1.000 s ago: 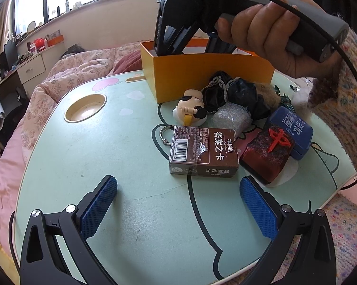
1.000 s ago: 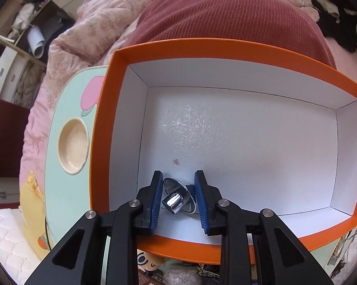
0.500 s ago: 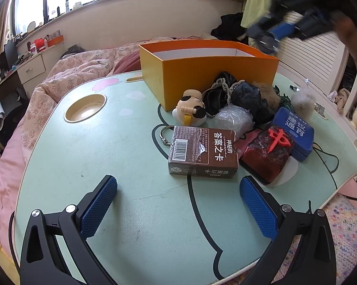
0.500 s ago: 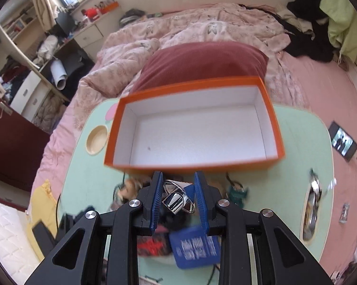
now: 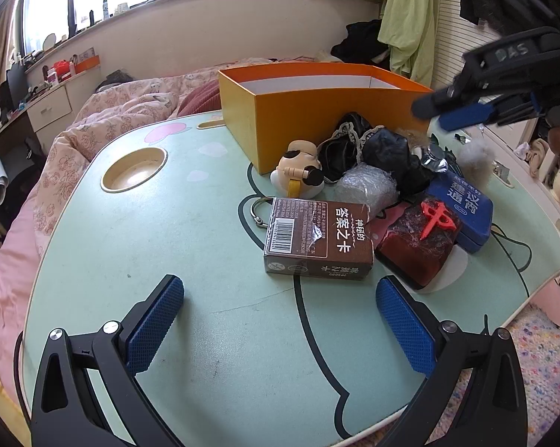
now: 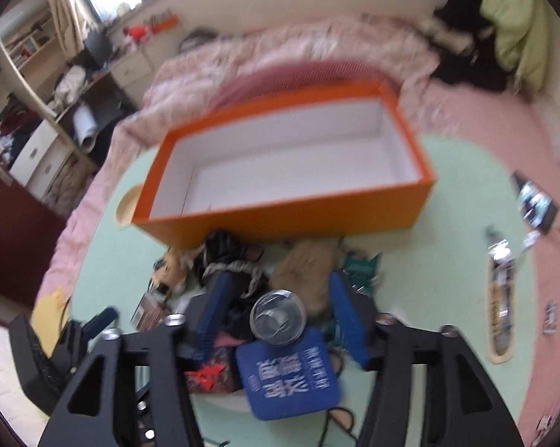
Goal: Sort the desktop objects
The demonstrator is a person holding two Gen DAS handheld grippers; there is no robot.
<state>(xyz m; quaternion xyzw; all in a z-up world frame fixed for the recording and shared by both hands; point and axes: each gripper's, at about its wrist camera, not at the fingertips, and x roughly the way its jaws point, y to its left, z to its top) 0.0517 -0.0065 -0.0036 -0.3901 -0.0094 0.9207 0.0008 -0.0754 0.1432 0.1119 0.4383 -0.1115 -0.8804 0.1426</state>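
Observation:
My right gripper (image 6: 282, 313) hovers over the pile in front of the orange box (image 6: 280, 201), whose white inside looks bare. Its jaws are opening. A shiny round silver piece (image 6: 279, 316) sits loose between the pads, touching neither, just above the blue tin (image 6: 291, 376). In the left wrist view that gripper (image 5: 444, 111) hangs at the upper right over the pile. My left gripper (image 5: 280, 324) stands open and empty, low over the table's front, short of the brown card box (image 5: 317, 238).
The pile holds a dark red box with a red piece (image 5: 417, 246), a toy figure (image 5: 298, 175), black cloth (image 5: 354, 145), a wrapped ball (image 5: 365, 186) and a tan furry thing (image 6: 306, 272). A cup hollow (image 5: 133, 167) is sunk in the green table at the left. A bed lies behind.
The right gripper pulled back out of the orange box to above the pile, still carrying the silver piece. Its jaws then parted and released it. The left gripper stayed put.

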